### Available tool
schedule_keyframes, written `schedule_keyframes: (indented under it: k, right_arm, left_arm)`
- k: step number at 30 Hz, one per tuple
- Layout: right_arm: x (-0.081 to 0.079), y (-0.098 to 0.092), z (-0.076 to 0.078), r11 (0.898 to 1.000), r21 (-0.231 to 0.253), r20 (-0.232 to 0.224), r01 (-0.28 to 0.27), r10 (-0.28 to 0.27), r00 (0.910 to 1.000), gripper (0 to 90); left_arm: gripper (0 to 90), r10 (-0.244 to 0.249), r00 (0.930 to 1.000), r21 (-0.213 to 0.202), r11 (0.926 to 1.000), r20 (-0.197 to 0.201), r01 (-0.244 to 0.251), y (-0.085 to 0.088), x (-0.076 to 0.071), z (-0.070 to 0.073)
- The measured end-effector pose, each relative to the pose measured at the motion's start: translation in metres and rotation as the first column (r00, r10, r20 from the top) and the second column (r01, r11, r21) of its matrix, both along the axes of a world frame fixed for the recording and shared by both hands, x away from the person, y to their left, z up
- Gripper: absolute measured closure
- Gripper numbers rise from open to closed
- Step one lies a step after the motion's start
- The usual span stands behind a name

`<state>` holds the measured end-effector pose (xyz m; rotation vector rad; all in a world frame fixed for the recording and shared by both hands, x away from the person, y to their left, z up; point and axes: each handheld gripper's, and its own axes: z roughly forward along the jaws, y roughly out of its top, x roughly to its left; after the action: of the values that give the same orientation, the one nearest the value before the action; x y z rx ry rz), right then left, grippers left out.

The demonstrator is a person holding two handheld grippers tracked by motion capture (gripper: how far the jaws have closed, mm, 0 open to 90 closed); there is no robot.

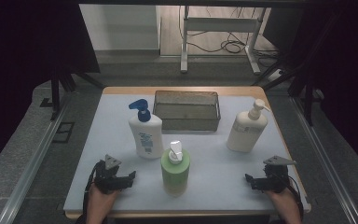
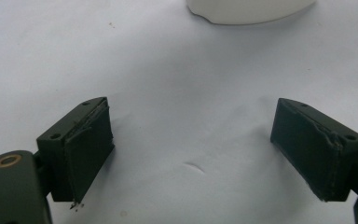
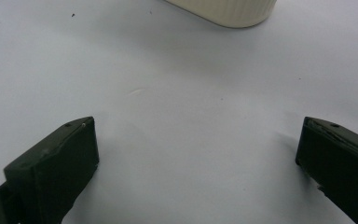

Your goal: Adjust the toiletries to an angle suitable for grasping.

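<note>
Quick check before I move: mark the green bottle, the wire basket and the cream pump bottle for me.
green bottle [image 1: 175,171], high view, on the front of its body
wire basket [image 1: 186,127], high view, on its near wall
cream pump bottle [image 1: 245,132], high view, on the middle of its body

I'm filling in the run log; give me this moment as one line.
left gripper: open, empty | right gripper: open, empty | three pump bottles upright: blue-pump, green, cream | basket: at back
</note>
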<state>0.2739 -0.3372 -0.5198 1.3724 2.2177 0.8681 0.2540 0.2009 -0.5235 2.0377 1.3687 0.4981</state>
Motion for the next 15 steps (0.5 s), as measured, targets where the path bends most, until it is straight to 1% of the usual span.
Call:
schedule_keyframes:
  k: [15]
  right_arm:
    - [0.0003, 0.0, -0.0001, 1.0, 0.0, -0.002, -0.001, 0.001, 1.0, 0.0]
  left_arm:
    - [12.3, 0.003, 1.0, -0.004, 1.0, -0.001, -0.003, 0.0, 0.0002, -0.0004]
